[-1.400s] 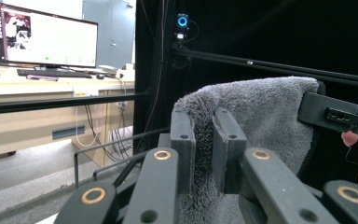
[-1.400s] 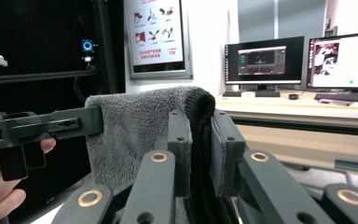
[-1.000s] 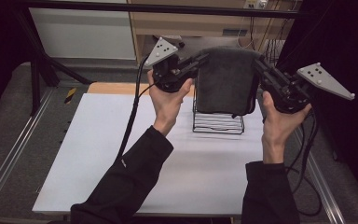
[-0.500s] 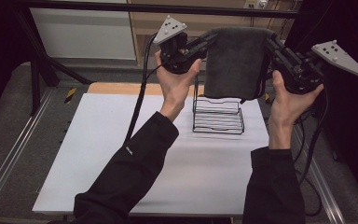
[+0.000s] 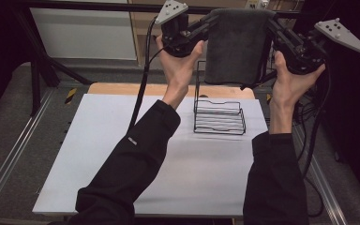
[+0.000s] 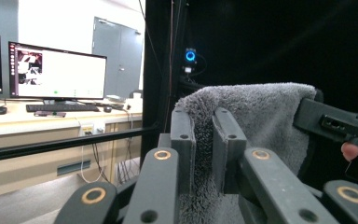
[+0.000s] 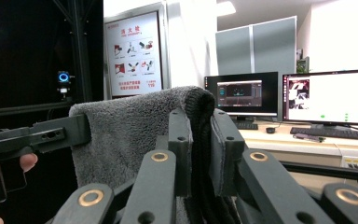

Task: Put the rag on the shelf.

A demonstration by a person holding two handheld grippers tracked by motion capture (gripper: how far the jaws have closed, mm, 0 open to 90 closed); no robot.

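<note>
High view: grey towel (image 5: 234,44), folded, hanging flat between the two grippers, its top edge stretched from one to the other. Left gripper (image 5: 205,26) at the towel's upper left corner, jaws narrow and clamped on the cloth; right gripper (image 5: 273,29) at the upper right corner, likewise clamped. Both are raised well above the white table (image 5: 98,154). Black wire rack (image 5: 219,112) standing on the table below the towel, between and beneath the two grippers, apart from the cloth. Left gripper view: the towel (image 6: 256,116) pinched between the two black jaws, its pile bulging over the jaw tips; the other gripper's jaw gripping the far corner just beyond, to the right. A monitor (image 6: 58,70) on a desk stands far off to the left. Right gripper view: the towel's folded edge (image 7: 135,126) caught between the jaws, cloth spreading away left to the other gripper, which grips the far corner. Two monitors (image 7: 328,95) stand well beyond, to the right.
</note>
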